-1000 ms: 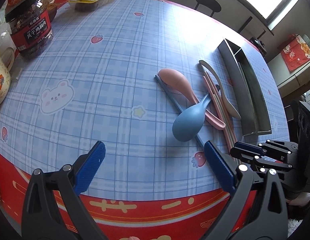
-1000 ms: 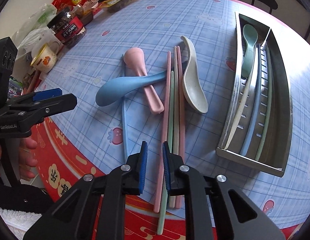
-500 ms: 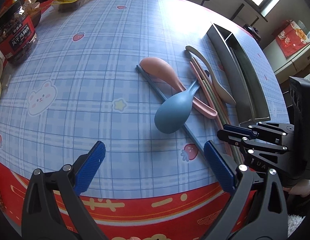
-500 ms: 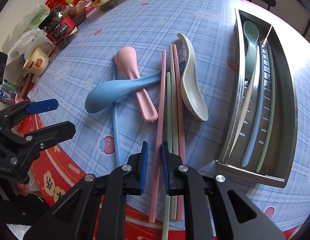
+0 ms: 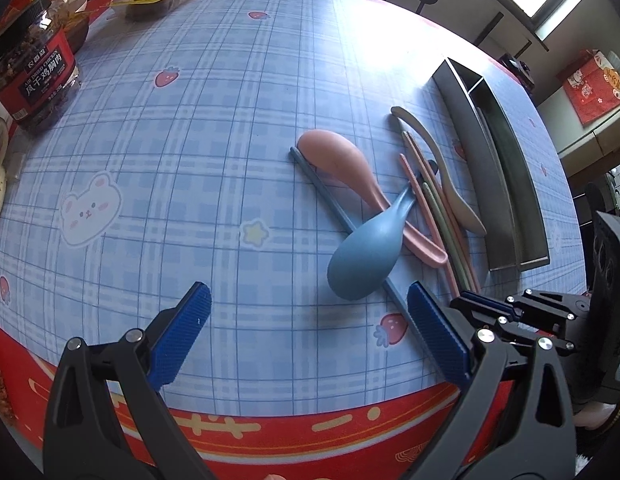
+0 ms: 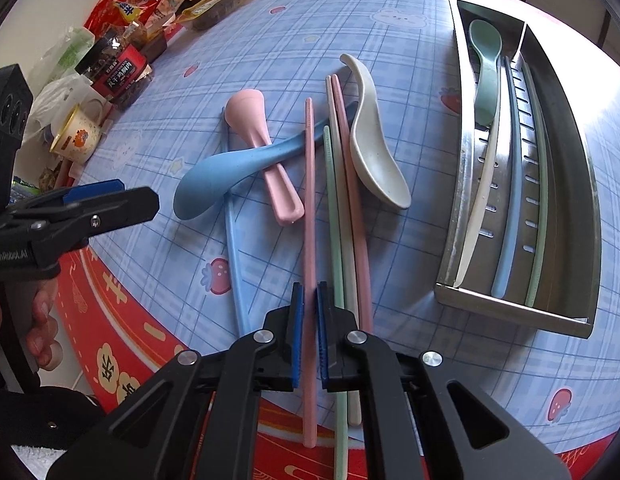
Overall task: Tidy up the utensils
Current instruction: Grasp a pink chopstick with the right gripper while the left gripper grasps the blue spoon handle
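Right wrist view: right claw (image 6: 308, 322) nearly pressed together around the single pink chopstick (image 6: 308, 216), whose near end overhangs the counter (image 6: 389, 20) edge.
Left claw (image 5: 306, 332): spread wide, empty, hovering near the blue spoon (image 5: 365, 256).
Loose utensils: piled beside the metal tray (image 6: 565, 168), which already holds some.
Risk, grip: thin stick may pivot or slip.
Risk, neighbours: lifting could drag the green chopstick (image 6: 333, 240) lying just beside it.

The surface (image 6: 270, 40) wears a blue checked cloth with a red border. On it lie a steel utensil tray (image 6: 569, 184), a cream spoon (image 6: 373, 148), a blue chopstick (image 6: 234, 256), a jar of dried chicken (image 5: 34, 68) and a cup (image 6: 76, 136).
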The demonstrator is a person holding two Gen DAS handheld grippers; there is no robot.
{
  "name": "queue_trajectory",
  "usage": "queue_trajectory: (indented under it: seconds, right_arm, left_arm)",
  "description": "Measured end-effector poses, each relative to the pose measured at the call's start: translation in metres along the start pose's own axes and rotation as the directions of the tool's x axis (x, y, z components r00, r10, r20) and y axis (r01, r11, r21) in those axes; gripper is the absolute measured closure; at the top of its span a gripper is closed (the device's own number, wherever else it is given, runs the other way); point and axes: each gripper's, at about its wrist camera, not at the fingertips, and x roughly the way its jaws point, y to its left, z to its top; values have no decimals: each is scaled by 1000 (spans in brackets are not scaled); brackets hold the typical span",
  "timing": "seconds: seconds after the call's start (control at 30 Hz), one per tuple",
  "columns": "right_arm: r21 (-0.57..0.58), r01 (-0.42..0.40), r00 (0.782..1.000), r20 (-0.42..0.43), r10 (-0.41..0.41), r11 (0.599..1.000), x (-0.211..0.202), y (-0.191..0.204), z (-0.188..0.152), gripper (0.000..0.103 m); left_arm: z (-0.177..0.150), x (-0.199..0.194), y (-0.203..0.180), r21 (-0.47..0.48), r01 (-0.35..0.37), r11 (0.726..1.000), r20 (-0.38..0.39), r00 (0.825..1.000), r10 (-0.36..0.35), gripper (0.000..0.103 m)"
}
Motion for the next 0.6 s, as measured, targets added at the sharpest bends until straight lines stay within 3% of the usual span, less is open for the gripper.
queue_trajectory:
  seconds: [0.17, 0.3, 0.37, 0.43, 0.6]
  right_arm:
    - [10, -8, 1000, 3, 8, 1000, 0, 0, 0, 96]
    - [18, -4, 1000, 1, 4, 1000, -1, 1, -1, 96]
    - [27, -14, 1000, 3, 14, 1000, -1, -1, -2, 96]
    - [35, -25, 1000, 5, 25, 999, -2, -3, -3, 96]
    - [41, -40, 999, 10, 39, 998, -3, -7, -5, 96]
  left_arm:
    - [25, 3, -12, 55, 10, 998, 1, 1000, -10, 8]
    - [44, 15, -25, 103, 50, 993, -44, 998, -45, 27]
    - [52, 21, -30, 116, 72, 991, -64, 996, -65, 30]
    - [58, 28, -34, 118, 107, 987, -98, 991, -96, 42]
    - [61, 45, -32, 32, 214, 976, -170, 964, -205, 55]
